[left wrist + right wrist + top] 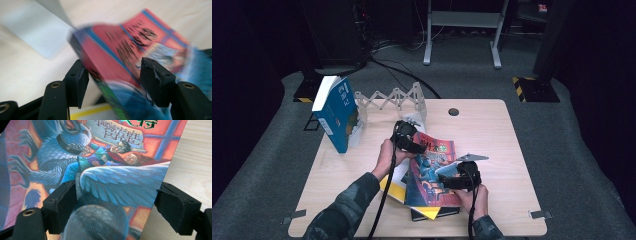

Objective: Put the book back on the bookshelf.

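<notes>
A red and blue illustrated book (432, 170) lies on top of a stack in the middle of the wooden table (492, 135). My left gripper (411, 140) is at the book's far end. In the left gripper view, this gripper (113, 77) is open, its jaws on either side of the blurred book's (120, 45) thick edge. My right gripper (455, 176) is over the near right part of the cover. It (115, 200) is open wide above the book (107, 157), one jaw over the cover and the other past its edge over bare table.
Under the book lie a yellow book (394, 187) and a black one (434, 214). A blue book (337, 112) stands at the back left against a white folding rack (392, 97). A small hole (453, 111) sits near the table's far edge.
</notes>
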Tool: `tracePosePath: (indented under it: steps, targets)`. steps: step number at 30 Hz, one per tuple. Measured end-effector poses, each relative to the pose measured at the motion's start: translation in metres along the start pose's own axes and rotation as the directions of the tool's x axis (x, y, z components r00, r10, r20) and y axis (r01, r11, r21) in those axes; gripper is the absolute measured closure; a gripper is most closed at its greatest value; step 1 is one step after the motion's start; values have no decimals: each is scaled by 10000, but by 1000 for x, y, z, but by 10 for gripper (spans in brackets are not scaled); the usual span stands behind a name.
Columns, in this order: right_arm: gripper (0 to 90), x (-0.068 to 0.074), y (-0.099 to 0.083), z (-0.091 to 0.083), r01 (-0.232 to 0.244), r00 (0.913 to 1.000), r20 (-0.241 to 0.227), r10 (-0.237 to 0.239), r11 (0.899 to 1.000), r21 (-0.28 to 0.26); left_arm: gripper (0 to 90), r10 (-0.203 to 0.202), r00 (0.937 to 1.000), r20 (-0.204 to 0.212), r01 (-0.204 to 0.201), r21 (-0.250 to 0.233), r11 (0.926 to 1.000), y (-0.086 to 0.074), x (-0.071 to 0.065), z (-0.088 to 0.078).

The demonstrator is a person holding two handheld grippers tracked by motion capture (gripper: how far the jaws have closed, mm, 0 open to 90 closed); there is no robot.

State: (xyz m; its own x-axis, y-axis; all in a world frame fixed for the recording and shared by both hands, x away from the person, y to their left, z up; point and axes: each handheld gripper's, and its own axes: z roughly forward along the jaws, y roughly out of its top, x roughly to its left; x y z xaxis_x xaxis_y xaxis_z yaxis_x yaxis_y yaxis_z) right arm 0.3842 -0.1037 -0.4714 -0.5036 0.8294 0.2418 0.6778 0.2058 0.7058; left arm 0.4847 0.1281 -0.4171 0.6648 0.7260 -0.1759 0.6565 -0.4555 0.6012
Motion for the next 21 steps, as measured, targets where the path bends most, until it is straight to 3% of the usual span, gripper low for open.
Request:
tracePosePath:
  steps: [1, 2, 6, 7, 10, 14, 17, 18, 19, 20, 21]
  targets:
    - [186, 0, 0, 0, 1, 10000, -21, -1, 10000, -38, 401, 0, 10000, 0, 0, 0, 10000, 0, 0, 0]
    - [186, 0, -1, 0, -35, 10000, -34, 35, 10000, -52, 407, -173, 9987, 473, 169, 91, 9998, -4, 4, 3]
    - [185, -1, -2, 0, 22, 10000, -41, -22, 9998, -172, 440, -119, 9974, 707, 111, 122, 9999, -4, 6, 9]
    - [186, -1, -2, 0, 52, 10000, -33, -53, 9998, -173, 491, -159, 9938, 1101, 126, 309, 9994, -3, 6, 10]
    - [187, -2, -1, -1, 140, 9998, -119, -142, 9998, -135, 545, 320, 9971, 690, -357, 541, 9979, 2, -2, 13]
    - [189, -7, -4, -3, 248, 9993, -282, -256, 9993, -293, 559, 359, 9978, 564, -387, 498, 9980, 0, -4, 13]
    - [142, -14, -8, -7, 210, 9995, -240, -222, 9985, -507, 559, 363, 9980, 512, -380, 330, 9987, -3, -5, 11]
    - [129, -29, -17, -17, -144, 9998, 150, 161, 9944, -1050, 560, 340, 9981, 515, -358, 352, 9987, -4, -4, 10]
    - [129, -29, -17, -17, -144, 9998, 150, 161, 9944, -1050, 560, 300, 9979, 572, -320, 344, 9989, -6, -3, 9]
    - [80, -40, -22, -21, -351, 9985, 380, 400, 9918, -1232, 560, 181, 9980, 612, -197, 263, 9995, -7, -2, 9]
    - [44, -63, -29, -29, -779, 9907, 1009, 912, 9886, -1290, 559, 108, 9976, 682, -130, 322, 9994, -8, 0, 9]
